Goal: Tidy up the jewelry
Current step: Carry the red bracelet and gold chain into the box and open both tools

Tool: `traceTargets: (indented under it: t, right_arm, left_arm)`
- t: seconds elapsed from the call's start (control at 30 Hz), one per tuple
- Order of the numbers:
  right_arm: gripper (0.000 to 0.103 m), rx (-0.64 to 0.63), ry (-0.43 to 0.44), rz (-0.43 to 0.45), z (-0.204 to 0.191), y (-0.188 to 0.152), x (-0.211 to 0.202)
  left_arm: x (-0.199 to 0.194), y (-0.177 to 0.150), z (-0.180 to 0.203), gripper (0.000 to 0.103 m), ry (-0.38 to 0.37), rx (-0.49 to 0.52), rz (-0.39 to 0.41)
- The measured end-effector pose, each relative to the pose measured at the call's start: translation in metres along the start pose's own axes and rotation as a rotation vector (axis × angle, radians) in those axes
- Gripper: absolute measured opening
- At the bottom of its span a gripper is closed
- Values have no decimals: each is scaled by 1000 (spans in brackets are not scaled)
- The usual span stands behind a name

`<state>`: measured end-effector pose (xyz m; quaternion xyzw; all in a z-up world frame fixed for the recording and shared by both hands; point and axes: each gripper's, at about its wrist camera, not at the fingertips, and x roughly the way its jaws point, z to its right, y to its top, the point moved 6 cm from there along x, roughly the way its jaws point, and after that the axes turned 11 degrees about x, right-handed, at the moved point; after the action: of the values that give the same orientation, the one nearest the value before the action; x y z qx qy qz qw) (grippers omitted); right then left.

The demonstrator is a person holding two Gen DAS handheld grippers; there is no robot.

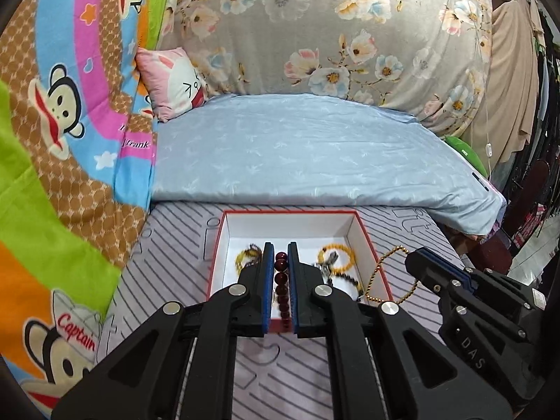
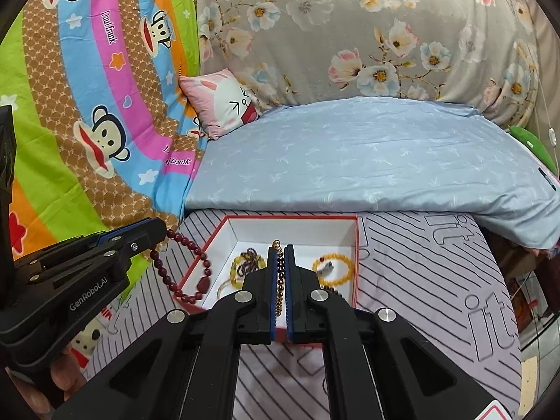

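A white box with a red rim (image 1: 355,225) (image 2: 356,259) sits on the striped bed sheet. My left gripper (image 1: 280,250) is shut on a dark red bead bracelet (image 1: 281,280) at the box's left front; in the right wrist view its loop (image 2: 196,269) hangs over the left rim. My right gripper (image 2: 279,252) is shut on a thin gold bead chain (image 2: 280,287), which hangs over the box's right rim in the left wrist view (image 1: 376,273). Inside lie a yellow bead bracelet (image 1: 344,250) (image 2: 344,269) and an amber-and-brown one (image 1: 245,257) (image 2: 241,266).
A folded light blue quilt (image 1: 297,157) lies just behind the box. A cartoon-print blanket (image 1: 70,122) rises on the left, a floral one (image 1: 315,35) behind. A small pink pillow (image 1: 171,84) sits at the back left. The bed edge drops off at the right.
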<state>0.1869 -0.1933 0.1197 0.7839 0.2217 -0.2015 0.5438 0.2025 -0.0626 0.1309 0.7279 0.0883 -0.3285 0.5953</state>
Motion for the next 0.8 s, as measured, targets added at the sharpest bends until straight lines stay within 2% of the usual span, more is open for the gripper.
traceTargets:
  t: [0.3, 0.5, 0.8]
  right_arm:
    - [3, 18, -16, -34, 11, 17, 46]
    - [3, 13, -28, -62, 15, 16, 70]
    - [3, 2, -63, -113, 22, 5, 103]
  left_arm:
    - [52, 20, -6, 7, 38, 13, -29]
    - [88, 17, -8, 7, 41, 20, -75]
    - [119, 10, -6, 7, 52, 20, -117]
